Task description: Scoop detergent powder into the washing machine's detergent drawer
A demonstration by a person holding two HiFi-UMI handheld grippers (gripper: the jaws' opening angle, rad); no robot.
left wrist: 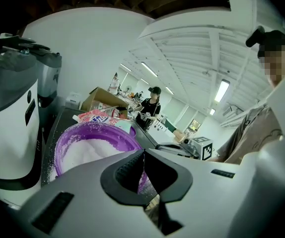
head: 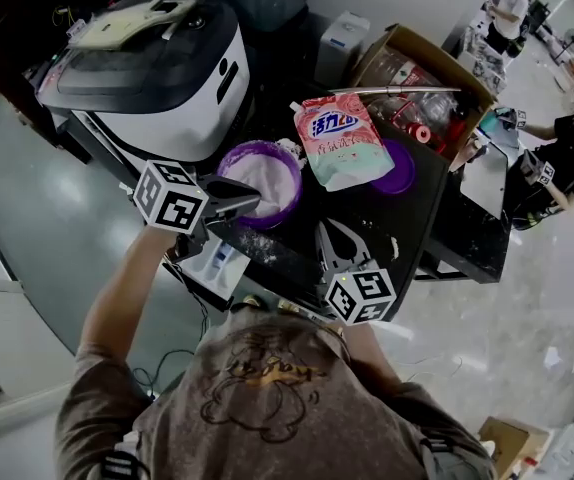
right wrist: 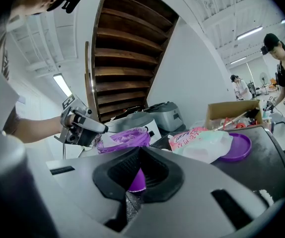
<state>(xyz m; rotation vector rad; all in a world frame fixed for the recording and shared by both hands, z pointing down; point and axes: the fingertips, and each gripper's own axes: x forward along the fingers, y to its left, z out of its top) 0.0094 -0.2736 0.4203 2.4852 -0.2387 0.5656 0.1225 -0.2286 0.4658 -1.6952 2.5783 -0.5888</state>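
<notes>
Both tongs were shut, gripping nothing I could make out. The left tongs [left wrist: 143,158] had their tips at the near rim of the tub [head: 262,146] of powder [head: 260,180]. The right tongs [right wrist: 139,165] sat just short of the tub, with the pouch [head: 342,140] ahead on their right. Scooping looked not yet begun. The next move called for something to scoop with, then a carry toward the machine [head: 157,68] beyond the left tongs. I couldn't pick out the drawer.

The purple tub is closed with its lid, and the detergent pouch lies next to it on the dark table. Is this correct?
Not quite. The purple tub is open, with white powder showing inside. A purple lid lies apart on the dark table, partly under the detergent pouch. The head view shows this. The pouch does lie next to the tub.
</notes>
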